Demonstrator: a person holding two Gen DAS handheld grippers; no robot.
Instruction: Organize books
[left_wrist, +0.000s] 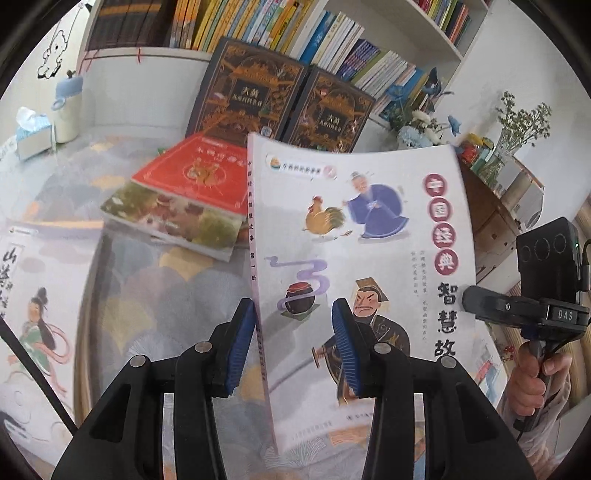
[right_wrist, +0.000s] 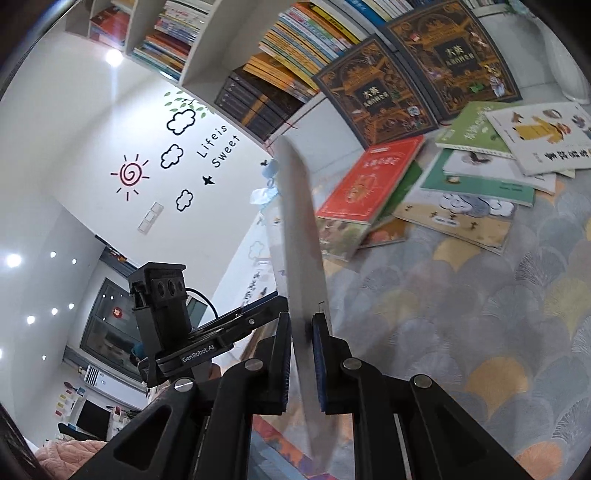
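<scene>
A white picture book (left_wrist: 362, 236) with a rooster and a robed man on its cover is held up above the table. My right gripper (right_wrist: 301, 354) is shut on its edge; there the book (right_wrist: 299, 236) shows edge-on. That gripper also shows at the right of the left wrist view (left_wrist: 476, 304). My left gripper (left_wrist: 295, 332) is open, its blue pads (left_wrist: 243, 332) astride the book's spine side, not pressing it. A red book (left_wrist: 199, 173) lies on a stack behind. Two dark ornate books (left_wrist: 251, 92) lean against the bookshelf (left_wrist: 155, 51).
Another picture book (left_wrist: 33, 295) lies at the left. Several thin books (right_wrist: 480, 177) are spread on the patterned tablecloth (right_wrist: 480, 314). A tissue box (left_wrist: 33, 129), a white jar (left_wrist: 68, 107) and flower vases (left_wrist: 513, 144) stand around the edges.
</scene>
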